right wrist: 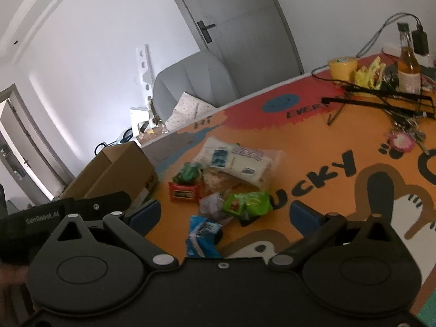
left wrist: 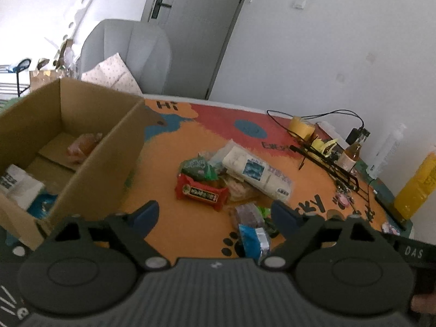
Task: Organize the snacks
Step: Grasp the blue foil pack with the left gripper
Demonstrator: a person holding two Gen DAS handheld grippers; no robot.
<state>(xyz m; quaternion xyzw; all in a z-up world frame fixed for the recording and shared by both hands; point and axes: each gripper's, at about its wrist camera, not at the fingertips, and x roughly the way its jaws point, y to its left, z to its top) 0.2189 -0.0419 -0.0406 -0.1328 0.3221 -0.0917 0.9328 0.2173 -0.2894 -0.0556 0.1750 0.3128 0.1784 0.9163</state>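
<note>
Reference landmark: the cardboard box [left wrist: 68, 147], open-topped, standing on the orange printed table mat [left wrist: 174, 218].

Left gripper [left wrist: 215, 215]: jaws spread wide, nothing between the blue pads [left wrist: 147, 214]. It hangs above the mat, just to the right of the box's near corner.

Right gripper [right wrist: 237, 215]: jaws likewise spread, holding nothing. It hangs over the mat to the right of the box, with the snack pile ahead of its fingers.

Box contents, left wrist view: a cardboard divider splits the interior. The far compartment holds a pinkish wrapped snack [left wrist: 83, 143]. The near compartment holds a white packet [left wrist: 16, 188] and a blue item [left wrist: 42, 204]; blur leaves the blue item's type uncertain, possibly another wrapper.

Snack pile, on the mat well to the right of the box:
- red packet [left wrist: 200, 193], the item nearest the box;
- dark green packet [left wrist: 197, 167], resting against the red packet's far edge;
- large white pack with a blue label [left wrist: 257, 174], farthest from the box;
- blue pouch [left wrist: 253, 241], nearest the cameras, close to the left gripper's right finger;
- bright green packet [right wrist: 246, 204], beside a greyish-purple wrapper [right wrist: 212, 207].

Beyond the pile, still farther from the box: a yellow tape roll [left wrist: 301, 128] and a brown glass bottle [left wrist: 351, 155].
</note>
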